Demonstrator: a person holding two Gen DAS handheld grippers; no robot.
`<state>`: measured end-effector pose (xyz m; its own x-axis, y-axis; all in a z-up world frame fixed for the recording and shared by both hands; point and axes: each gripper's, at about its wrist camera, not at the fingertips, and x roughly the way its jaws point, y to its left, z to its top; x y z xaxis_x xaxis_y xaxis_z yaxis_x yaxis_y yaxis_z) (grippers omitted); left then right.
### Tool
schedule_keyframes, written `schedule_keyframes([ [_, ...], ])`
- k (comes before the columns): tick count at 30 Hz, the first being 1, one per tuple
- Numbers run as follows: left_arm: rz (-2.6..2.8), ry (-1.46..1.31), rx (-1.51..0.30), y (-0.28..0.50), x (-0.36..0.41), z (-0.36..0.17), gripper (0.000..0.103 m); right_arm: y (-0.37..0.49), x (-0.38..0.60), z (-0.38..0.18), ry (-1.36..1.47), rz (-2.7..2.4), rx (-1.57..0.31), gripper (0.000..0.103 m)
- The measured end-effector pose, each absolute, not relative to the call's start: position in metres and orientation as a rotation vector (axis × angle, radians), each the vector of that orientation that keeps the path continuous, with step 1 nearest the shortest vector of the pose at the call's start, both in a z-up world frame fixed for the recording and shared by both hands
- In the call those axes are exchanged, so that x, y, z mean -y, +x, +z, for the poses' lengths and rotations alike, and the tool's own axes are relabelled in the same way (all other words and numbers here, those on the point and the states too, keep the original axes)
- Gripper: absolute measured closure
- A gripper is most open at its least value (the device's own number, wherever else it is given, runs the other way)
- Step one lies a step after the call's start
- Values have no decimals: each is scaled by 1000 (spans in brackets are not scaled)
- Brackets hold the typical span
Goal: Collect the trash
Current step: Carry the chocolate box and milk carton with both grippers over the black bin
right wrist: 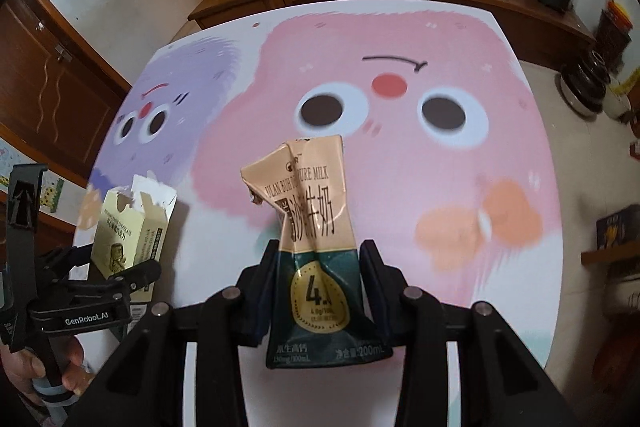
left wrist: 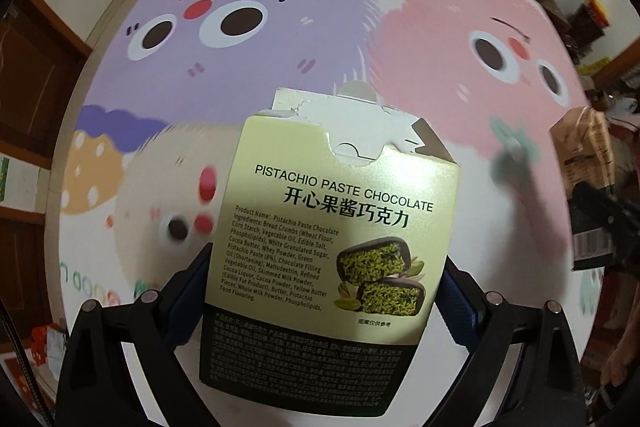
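Left claw [left wrist: 324, 291]: clamped on chocolate box [left wrist: 328, 227], long axis pointing away, torn flap far.
Right claw [right wrist: 318, 287]: pinching crumpled milk carton [right wrist: 316, 239], likewise lengthwise.
Counter [right wrist: 400, 167]: beneath both; no bin visible.

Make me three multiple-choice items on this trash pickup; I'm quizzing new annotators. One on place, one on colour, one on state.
1. Where is the chocolate box?
A. Between the left gripper's fingers
B. Flat on the table
C. On the sideboard

2. What colour is the lower part of the milk carton?
A. Red
B. Dark green
C. White

3. What shape is the milk carton in?
A. Crushed and creased
B. Smooth and unopened
C. Torn in two

Answers: 1 A, the box stands between the left fingers, above the table. 2 B, dark green under a peach top. 3 A, its top is crumpled in the right gripper.
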<state>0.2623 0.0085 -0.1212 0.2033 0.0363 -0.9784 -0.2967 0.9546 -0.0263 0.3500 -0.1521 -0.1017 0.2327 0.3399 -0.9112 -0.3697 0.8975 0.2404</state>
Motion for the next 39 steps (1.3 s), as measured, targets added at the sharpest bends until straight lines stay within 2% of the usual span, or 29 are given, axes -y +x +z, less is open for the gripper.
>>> schedule_keyframes([
  [11,6,-207,-1283,135,-32,-80,6,190,156,-70,157,336,-1239,64],
  [17,-113,-166,-1274,75,-51,-83,6,99,151,-70,269,222,-1240,64],
  [27,-205,-134,-1292,69,-52,-83,6,4,126,-69,243,151,-1295,63],
  [39,-218,-83,-1351,-4,-18,-124,6,-55,137,-131,237,144,-1462,63],
])
